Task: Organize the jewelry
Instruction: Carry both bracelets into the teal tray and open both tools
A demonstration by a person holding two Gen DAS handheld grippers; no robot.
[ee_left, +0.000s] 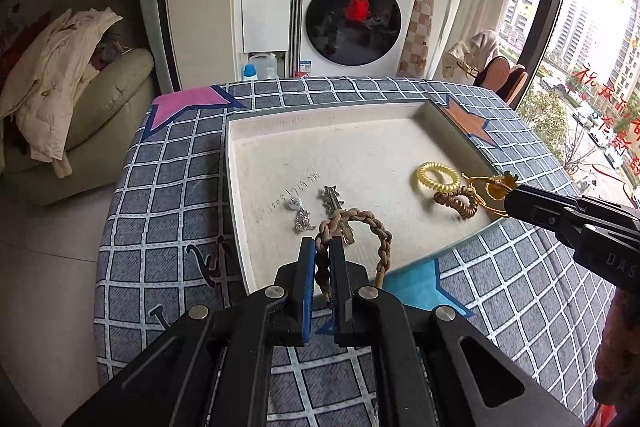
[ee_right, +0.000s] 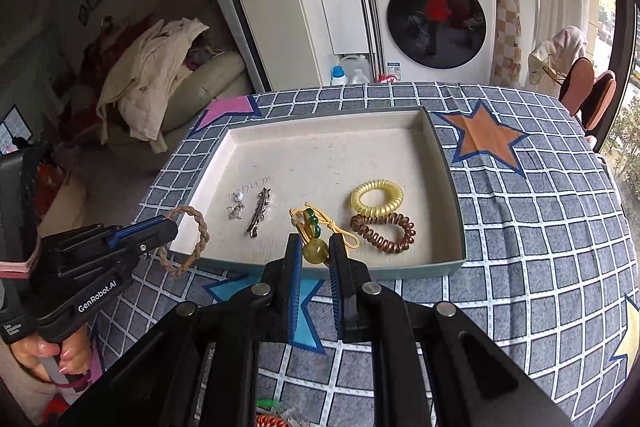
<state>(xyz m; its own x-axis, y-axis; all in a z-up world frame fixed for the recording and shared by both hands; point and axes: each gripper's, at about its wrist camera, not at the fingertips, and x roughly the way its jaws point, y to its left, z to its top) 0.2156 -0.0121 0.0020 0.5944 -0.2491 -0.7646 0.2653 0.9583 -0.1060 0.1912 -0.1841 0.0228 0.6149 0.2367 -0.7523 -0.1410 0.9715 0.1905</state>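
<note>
From the left wrist camera, I see my left gripper (ee_left: 324, 247) with the jaws clenched on a braided bracelet (ee_left: 352, 227), which hangs as a loop over the near edge of the tray (ee_left: 236, 187). In the tray, at about 11 o'clock from my jaws, lie a small silver charm (ee_left: 302, 221) and a silver hair clip (ee_left: 334, 201). At about 2 o'clock are a yellow coil hair tie (ee_left: 437, 177) and a brown coil hair tie (ee_left: 458, 202), touching each other. The right gripper (ee_left: 510, 201) enters from 3 o'clock and carries a yellow charm on a cord.

From the right wrist camera, my right gripper (ee_right: 315, 247) has the jaws closed on the beaded charm (ee_right: 314, 251); its yellow cord (ee_right: 344, 233) trails onto the tray floor. The left gripper stands at 9 o'clock, holding the bracelet over the tray's near left corner, partly above the desk (ee_right: 520, 227).

I judge these risks: the round bead is held only at its sides, so it could slip out if I swing fast. The trailing cord could catch the brown coil tie and drag it. The bracelet loop hangs half outside the tray, so releasing it here could let it fall on the desk.
</note>
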